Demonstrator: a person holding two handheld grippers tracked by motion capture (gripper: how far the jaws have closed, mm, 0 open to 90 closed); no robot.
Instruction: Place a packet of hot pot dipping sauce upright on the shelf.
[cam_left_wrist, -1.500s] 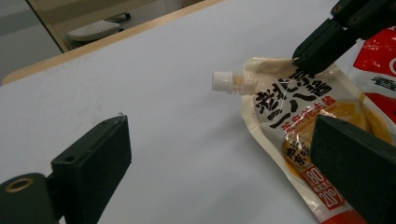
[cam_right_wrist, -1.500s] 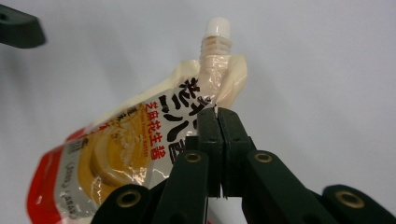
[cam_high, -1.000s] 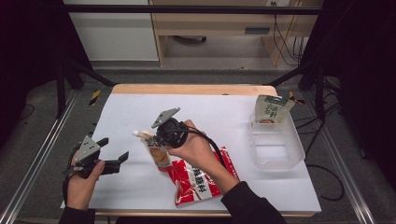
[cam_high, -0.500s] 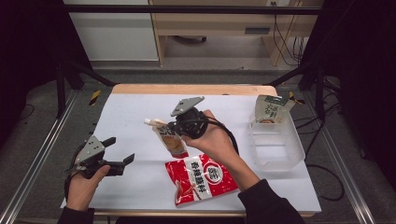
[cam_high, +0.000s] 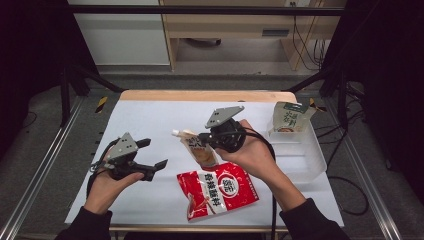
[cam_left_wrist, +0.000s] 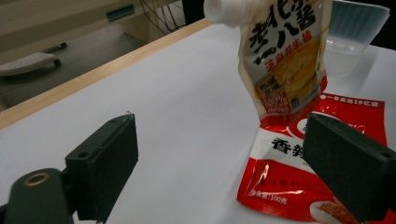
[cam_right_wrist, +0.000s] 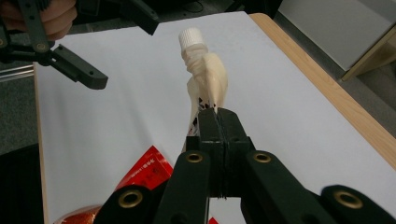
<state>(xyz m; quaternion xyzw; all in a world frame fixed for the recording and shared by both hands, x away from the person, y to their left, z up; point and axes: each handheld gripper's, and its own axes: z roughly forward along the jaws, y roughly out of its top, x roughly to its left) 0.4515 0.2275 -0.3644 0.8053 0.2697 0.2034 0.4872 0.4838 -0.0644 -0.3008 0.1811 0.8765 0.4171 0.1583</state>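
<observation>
Right gripper (cam_right_wrist: 212, 112) I see clenched on the sauce pouch (cam_right_wrist: 205, 81); high view adds my left gripper (cam_high: 152, 157) spread, empty.

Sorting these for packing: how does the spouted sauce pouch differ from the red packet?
The pouch is tan with a white screw cap, lifted and clamped in the right gripper; the red packet has no spout and lies flat on the table. The packet also looks wider. Both are soft printed food packs.
</observation>
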